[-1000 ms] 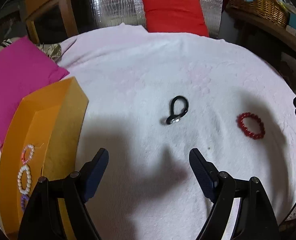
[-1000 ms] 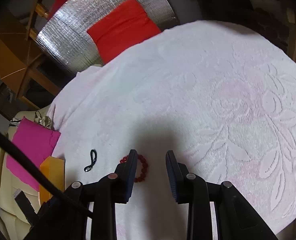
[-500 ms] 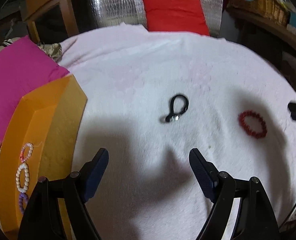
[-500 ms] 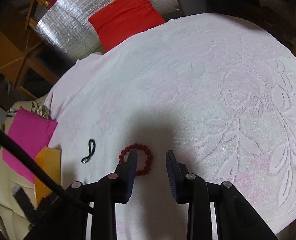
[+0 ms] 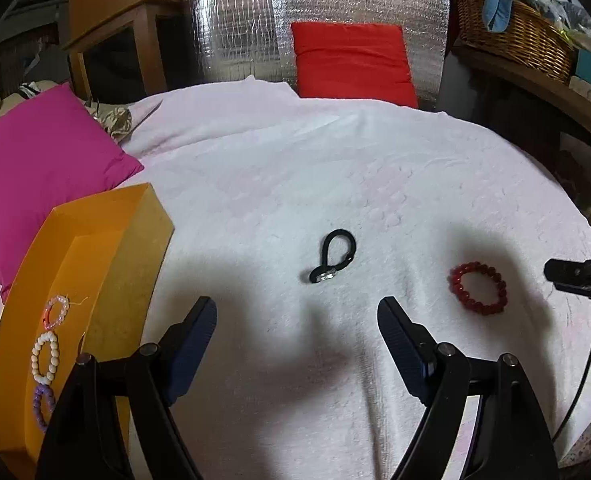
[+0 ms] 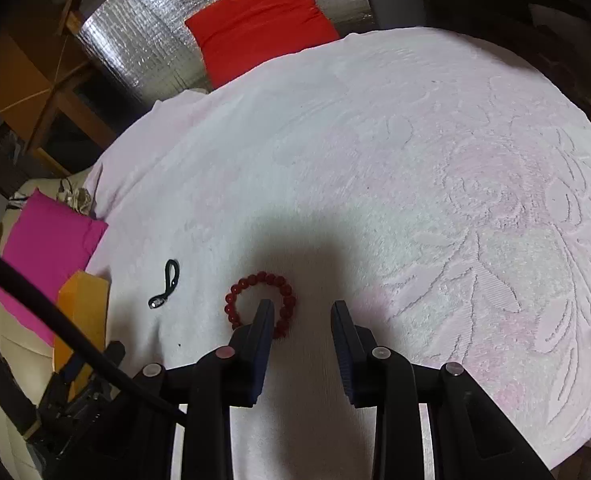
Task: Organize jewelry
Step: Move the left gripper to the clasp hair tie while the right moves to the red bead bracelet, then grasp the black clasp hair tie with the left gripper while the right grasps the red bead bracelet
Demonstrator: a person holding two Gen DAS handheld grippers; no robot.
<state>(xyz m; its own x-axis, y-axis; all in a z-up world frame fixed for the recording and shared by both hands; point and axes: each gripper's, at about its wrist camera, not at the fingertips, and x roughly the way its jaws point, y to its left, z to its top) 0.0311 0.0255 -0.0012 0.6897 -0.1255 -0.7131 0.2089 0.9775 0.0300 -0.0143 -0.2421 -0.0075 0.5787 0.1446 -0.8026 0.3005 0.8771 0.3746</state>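
Observation:
A red bead bracelet (image 5: 478, 288) (image 6: 260, 305) and a black looped band with a metal clasp (image 5: 332, 256) (image 6: 166, 289) lie on the white towel. An orange tray (image 5: 107, 240) at the left holds three bead bracelets: pink (image 5: 55, 311), white (image 5: 44, 356), purple (image 5: 41, 400). My left gripper (image 5: 297, 320) is open and empty, just short of the black band. My right gripper (image 6: 302, 312) is open and empty above the towel; its left finger (image 6: 263, 320) overlaps the red bracelet's near side.
A magenta cushion (image 5: 35, 160) lies behind the tray, a red cushion (image 5: 351, 60) and silver foil panel (image 5: 235, 20) at the back, a wicker basket (image 5: 511, 36) on a shelf at right. The round table's edge curves near right (image 6: 575, 420).
The right gripper has moved toward the red bracelet, which now sits closer and partly behind its left finger. The left gripper has shifted only slightly. Both stay open.

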